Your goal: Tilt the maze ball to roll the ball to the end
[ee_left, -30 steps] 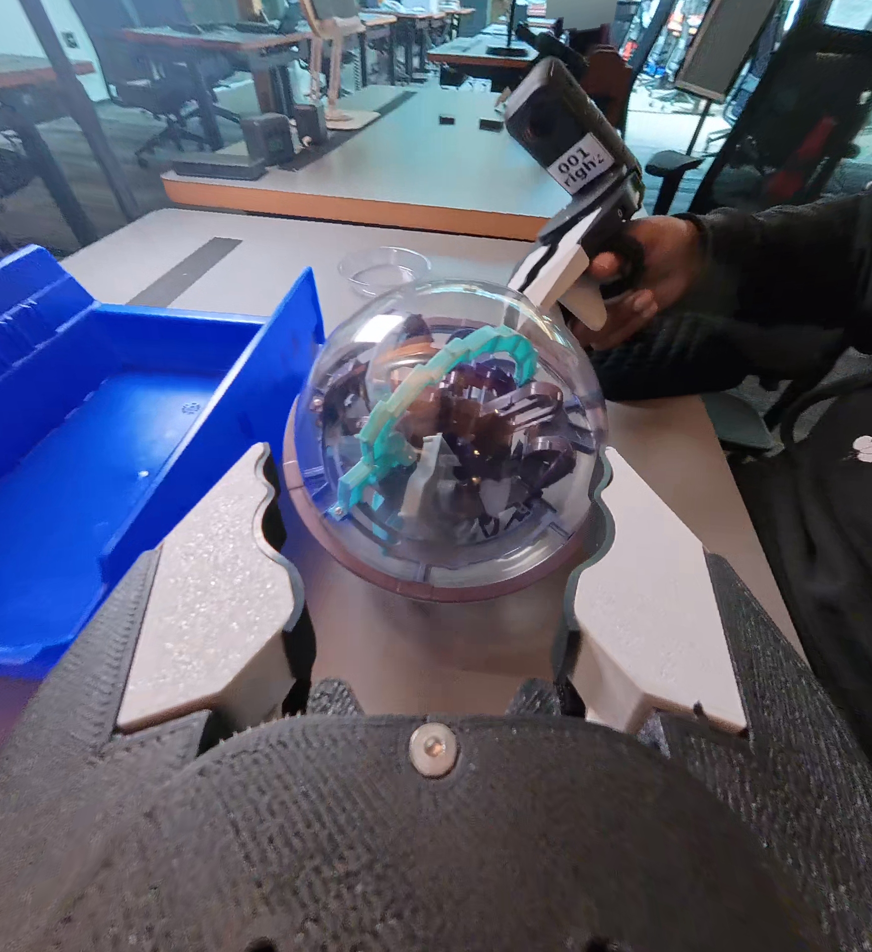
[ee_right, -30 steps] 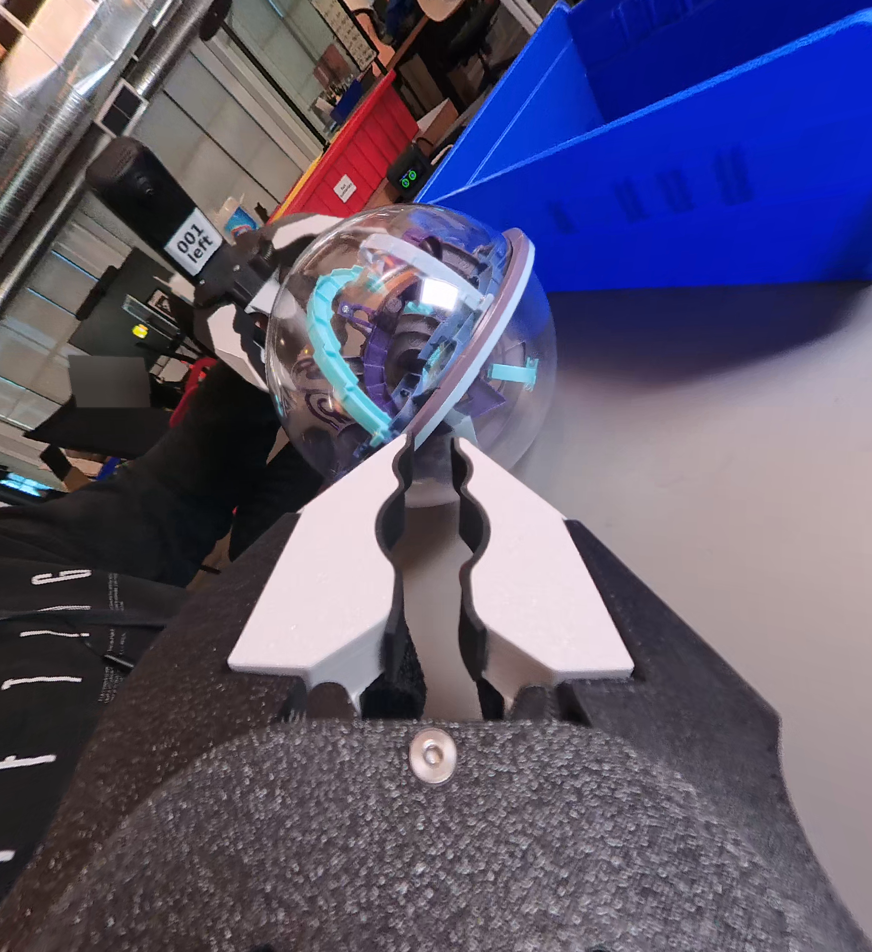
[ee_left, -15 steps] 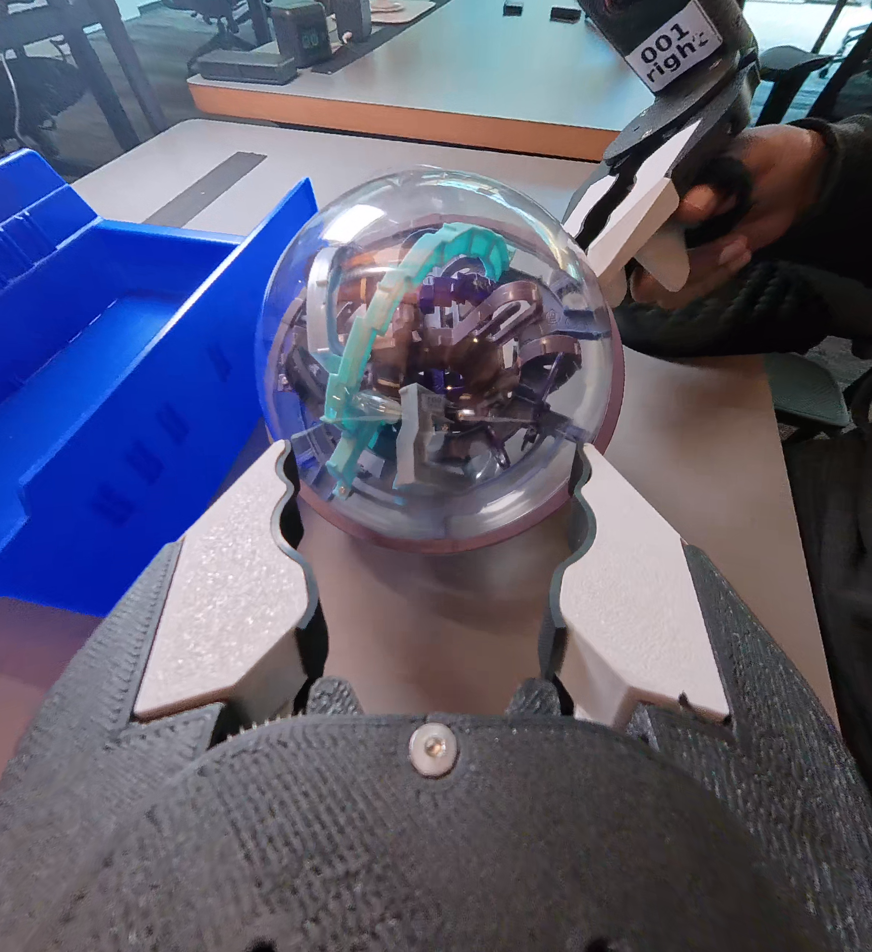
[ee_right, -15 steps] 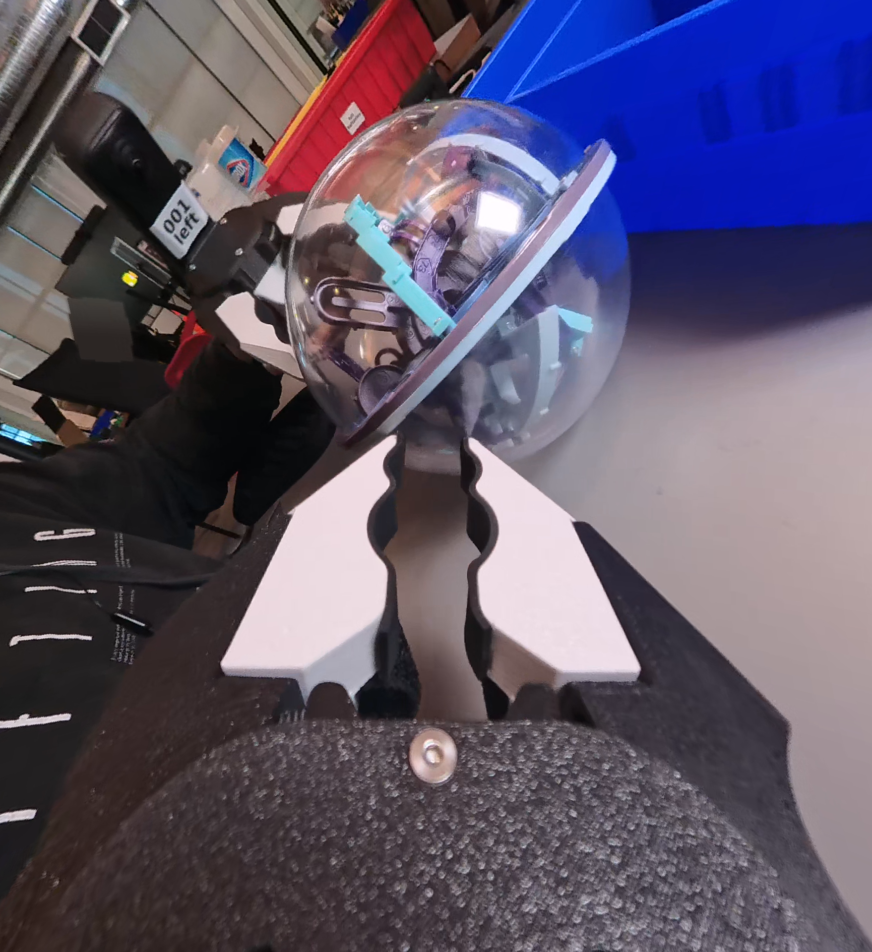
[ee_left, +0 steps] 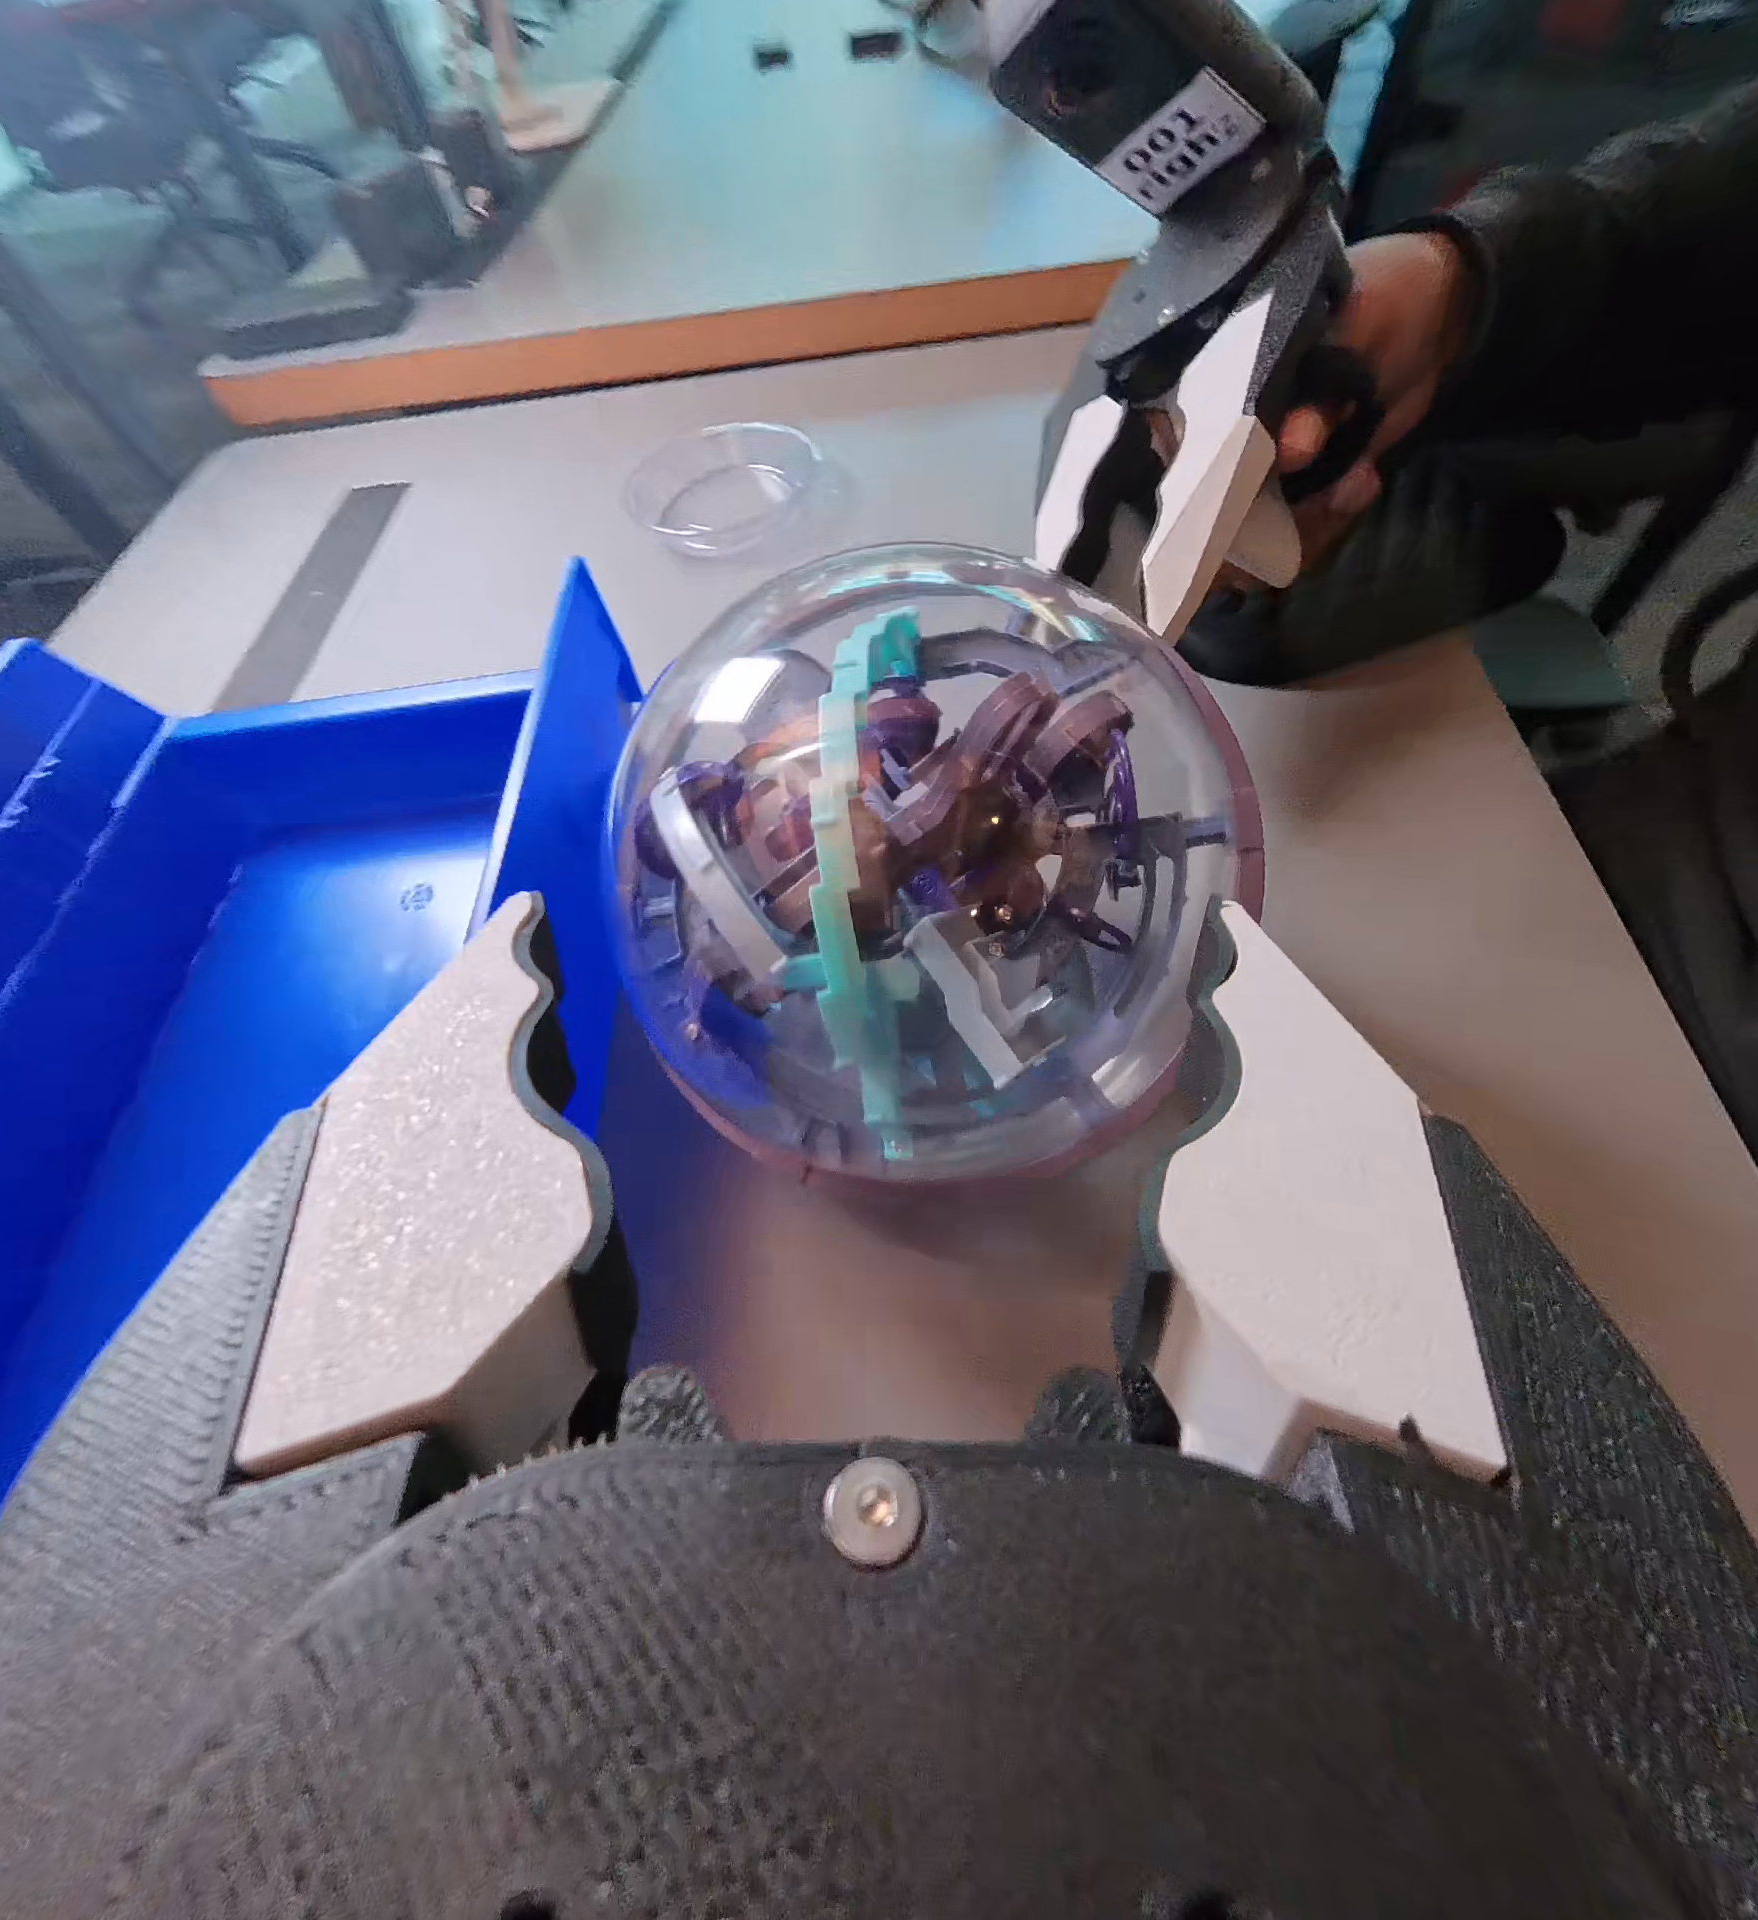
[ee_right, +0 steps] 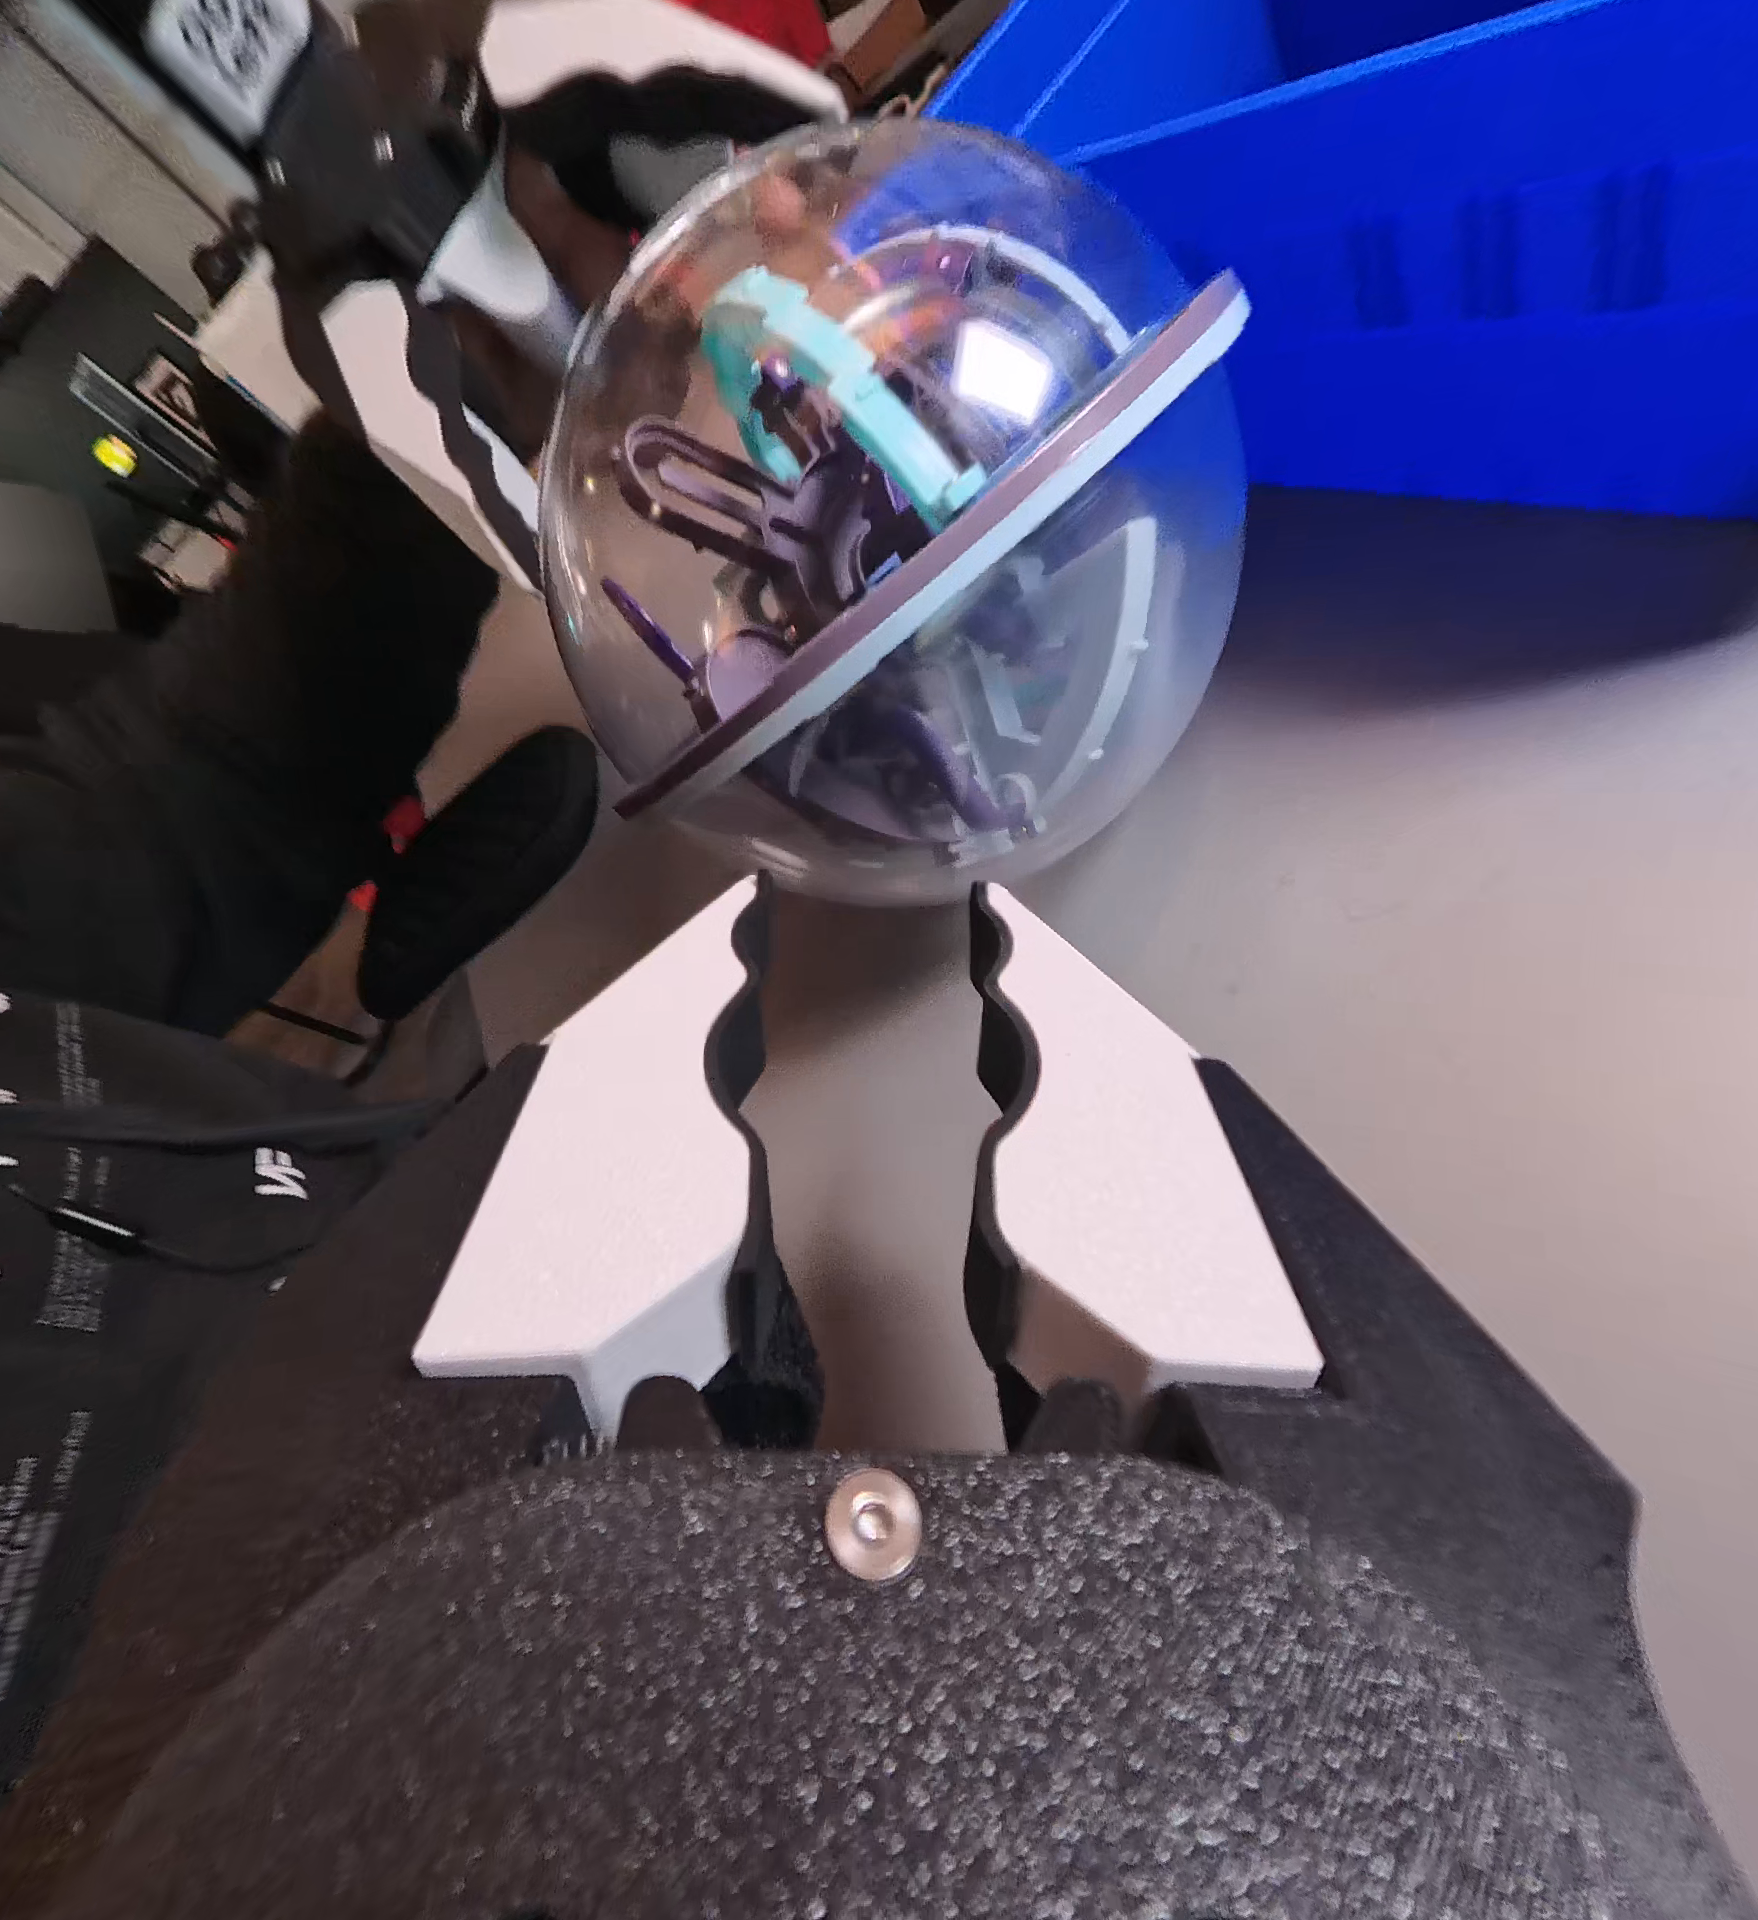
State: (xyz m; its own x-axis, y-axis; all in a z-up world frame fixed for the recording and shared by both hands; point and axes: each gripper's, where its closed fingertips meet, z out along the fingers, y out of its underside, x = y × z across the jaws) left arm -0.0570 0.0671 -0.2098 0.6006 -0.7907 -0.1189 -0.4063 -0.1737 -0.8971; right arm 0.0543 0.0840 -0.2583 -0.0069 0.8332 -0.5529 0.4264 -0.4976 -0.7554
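Observation:
The maze ball [ee_left: 937,862] is a clear sphere with teal, purple and grey tracks inside and a purple rim. It sits low over the grey table, tilted. My left gripper [ee_left: 880,920] is open around it. Its right finger touches the ball, and a narrow gap shows at its left finger. My right gripper [ee_right: 870,888] has its jaws a little apart and empty, with the tips against the ball's [ee_right: 885,520] near side. It also shows in the left wrist view [ee_left: 1114,582] at the ball's far right. I cannot make out the small ball inside.
A blue bin [ee_left: 231,935] stands directly left of the ball and shows behind it in the right wrist view [ee_right: 1529,312]. A clear round dish [ee_left: 724,488] lies farther back. The table edge [ee_left: 1581,935] runs along the right, next to a person's dark sleeve [ee_left: 1633,260].
The ball has turned, and its teal track now runs nearly upright in the left wrist view. Both grippers' jaws have spread wider than half a second ago. The left view has swung towards the bin.

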